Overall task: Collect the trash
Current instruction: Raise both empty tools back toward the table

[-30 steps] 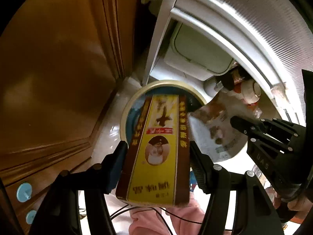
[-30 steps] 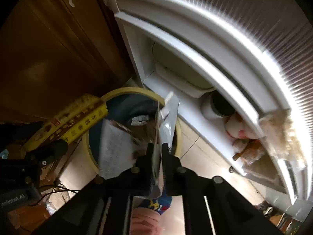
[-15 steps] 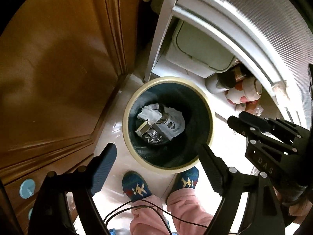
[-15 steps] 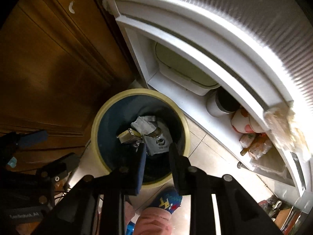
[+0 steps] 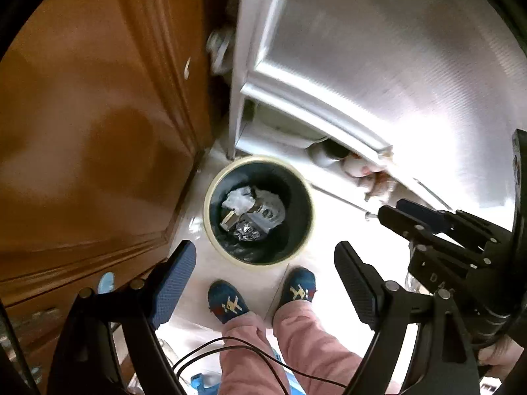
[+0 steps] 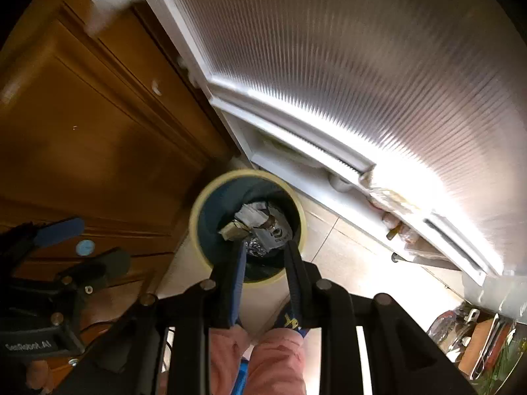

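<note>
1. A ribbed white refrigerator door [image 5: 378, 65] fills the upper right of both views, with a brown wooden cabinet [image 5: 82, 115] filling the left.
2. Pale floor tiles [image 5: 329, 230] run between them, and you look almost straight down at them.
3. A round trash bin [image 5: 258, 210] with a cream rim and a dark liner stands on the floor at the foot of the refrigerator, beside the cabinet's corner.
4. Your legs in pink trousers [image 5: 296, 339] and blue patterned slippers [image 5: 229, 301] stand just short of the bin.
5. Your left claw [image 5: 263, 283] hangs above the floor with its jaws spread wide and nothing between them.
6. Your right claw [image 6: 265, 253] hangs over the near edge of the bin, its jaws a narrow gap apart, holding nothing.
7. The trash [image 5: 252, 209] lies inside the bin: crumpled white paper, a grey printed wrapper, a bit of foil and a small box end.
8. Small jars or bottles [image 5: 359, 171] sit low on the refrigerator's shelf, too blurred to name.
</note>
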Action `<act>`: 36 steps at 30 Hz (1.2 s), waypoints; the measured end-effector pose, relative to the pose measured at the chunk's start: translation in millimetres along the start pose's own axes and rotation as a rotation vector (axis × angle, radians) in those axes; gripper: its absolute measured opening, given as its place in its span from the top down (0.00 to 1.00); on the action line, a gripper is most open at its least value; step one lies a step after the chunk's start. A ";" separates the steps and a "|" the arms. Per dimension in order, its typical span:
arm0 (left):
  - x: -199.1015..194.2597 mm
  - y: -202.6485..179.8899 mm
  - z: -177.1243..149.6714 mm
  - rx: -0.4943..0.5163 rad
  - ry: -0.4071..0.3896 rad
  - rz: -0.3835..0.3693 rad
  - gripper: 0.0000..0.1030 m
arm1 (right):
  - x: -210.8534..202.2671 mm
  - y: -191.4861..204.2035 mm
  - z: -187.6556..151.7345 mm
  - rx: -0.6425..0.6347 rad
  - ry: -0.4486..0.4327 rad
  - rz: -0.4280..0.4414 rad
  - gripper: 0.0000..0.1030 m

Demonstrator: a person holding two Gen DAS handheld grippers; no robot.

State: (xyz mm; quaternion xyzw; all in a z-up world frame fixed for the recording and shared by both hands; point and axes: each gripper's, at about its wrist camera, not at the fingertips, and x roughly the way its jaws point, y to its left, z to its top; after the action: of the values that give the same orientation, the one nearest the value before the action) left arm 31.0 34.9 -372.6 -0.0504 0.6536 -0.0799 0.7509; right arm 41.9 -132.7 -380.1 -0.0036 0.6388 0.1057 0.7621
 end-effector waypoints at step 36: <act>-366.5 -106.6 109.5 0.318 -0.460 -0.083 0.09 | -383.0 -28.7 40.7 0.241 -0.580 -0.035 0.68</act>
State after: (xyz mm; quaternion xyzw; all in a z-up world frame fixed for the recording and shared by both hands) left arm 85.0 -4.8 18.8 0.0244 0.4428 -0.1987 0.8740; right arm 24.4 -214.9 -3.1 0.1059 0.4023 0.0127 0.9093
